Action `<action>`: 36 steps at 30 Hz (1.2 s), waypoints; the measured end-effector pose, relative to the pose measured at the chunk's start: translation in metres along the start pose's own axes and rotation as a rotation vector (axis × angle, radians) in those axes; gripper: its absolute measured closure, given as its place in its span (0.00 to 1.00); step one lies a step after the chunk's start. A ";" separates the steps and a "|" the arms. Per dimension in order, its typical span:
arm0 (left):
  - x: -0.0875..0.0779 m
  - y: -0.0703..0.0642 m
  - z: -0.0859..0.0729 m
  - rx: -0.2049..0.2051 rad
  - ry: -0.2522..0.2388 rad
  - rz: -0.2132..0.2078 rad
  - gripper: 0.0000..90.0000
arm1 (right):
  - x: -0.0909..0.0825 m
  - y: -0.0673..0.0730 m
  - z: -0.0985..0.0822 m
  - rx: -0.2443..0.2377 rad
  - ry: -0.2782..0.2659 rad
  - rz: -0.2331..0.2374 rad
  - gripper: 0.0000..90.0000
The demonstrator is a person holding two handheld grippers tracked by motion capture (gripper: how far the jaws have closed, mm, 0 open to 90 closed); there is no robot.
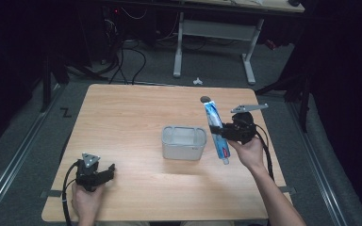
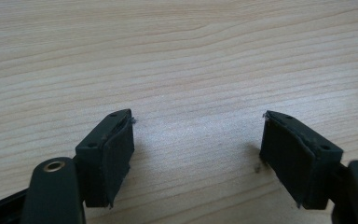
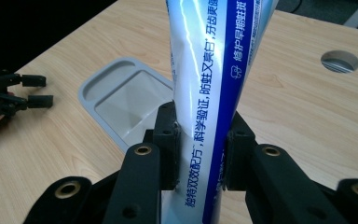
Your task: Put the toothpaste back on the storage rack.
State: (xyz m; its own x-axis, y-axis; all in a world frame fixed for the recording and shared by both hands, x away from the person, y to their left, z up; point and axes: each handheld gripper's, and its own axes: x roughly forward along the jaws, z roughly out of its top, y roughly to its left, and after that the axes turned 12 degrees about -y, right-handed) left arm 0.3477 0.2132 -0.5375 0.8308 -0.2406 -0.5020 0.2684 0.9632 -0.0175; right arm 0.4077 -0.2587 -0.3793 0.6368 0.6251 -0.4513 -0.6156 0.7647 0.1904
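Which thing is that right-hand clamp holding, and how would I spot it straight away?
Start at the wooden table and find the grey tub near its middle. Just right of it, the right gripper clamps a toothpaste tube. It is the long, glossy blue-and-white thing with Chinese print.

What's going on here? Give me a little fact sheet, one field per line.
Held item: toothpaste tube, blue and white
Held by: right tongs, shut on the tube's middle
Tube position: lifted above the table, just right of the bin
Bin: grey bin, nothing seen inside
Left tongs: left tongs, open, nothing between them, low over the wooden table
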 end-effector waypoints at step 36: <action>0.000 0.000 0.000 0.000 0.000 0.000 0.29 | 0.030 0.032 0.036 -0.050 -0.118 0.061 0.81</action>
State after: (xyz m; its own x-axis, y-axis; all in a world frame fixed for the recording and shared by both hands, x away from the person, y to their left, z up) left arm 0.3478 0.2132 -0.5375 0.8309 -0.2407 -0.5016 0.2683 0.9632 -0.0177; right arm 0.4235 -0.2096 -0.3550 0.6457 0.6868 -0.3336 -0.6756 0.7175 0.1694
